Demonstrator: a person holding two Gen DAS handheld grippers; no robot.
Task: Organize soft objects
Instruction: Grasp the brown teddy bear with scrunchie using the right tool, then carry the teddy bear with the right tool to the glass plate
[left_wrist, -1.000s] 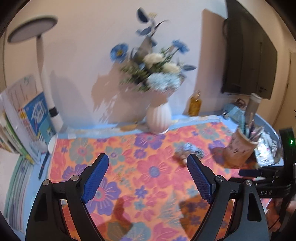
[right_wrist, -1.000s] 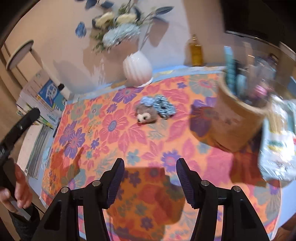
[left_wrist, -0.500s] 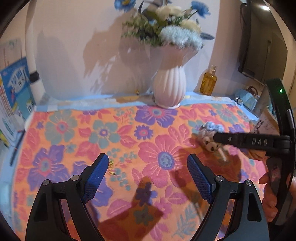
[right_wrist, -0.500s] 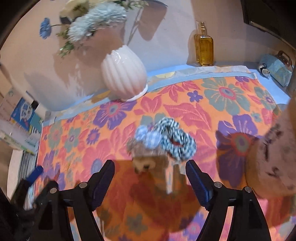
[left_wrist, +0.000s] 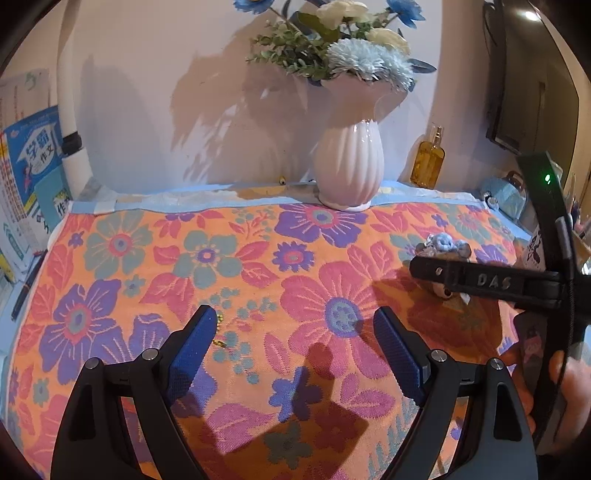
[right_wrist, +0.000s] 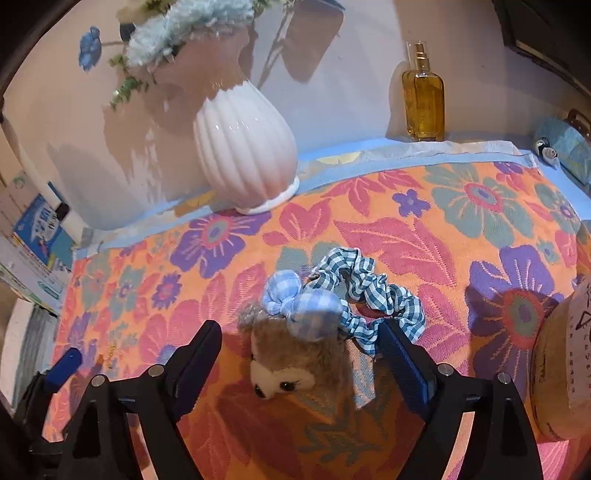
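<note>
A small brown plush animal head with a light blue checked bow lies on the flowered cloth. A blue-and-white checked scrunchie lies touching it on the right. My right gripper is open with the plush head between its fingers, and its right finger touches the scrunchie's edge. In the left wrist view the plush sits partly behind the right gripper's finger. My left gripper is open and empty over the cloth, left of the plush.
A white ribbed vase of flowers stands at the back by the wall, with an amber bottle to its right. A tan pen pot stands at the right edge. Books and a white lamp post stand at the left.
My right gripper has moved forward and down, so the plush head now lies between its fingers. My left gripper has come slightly closer to the cloth.
</note>
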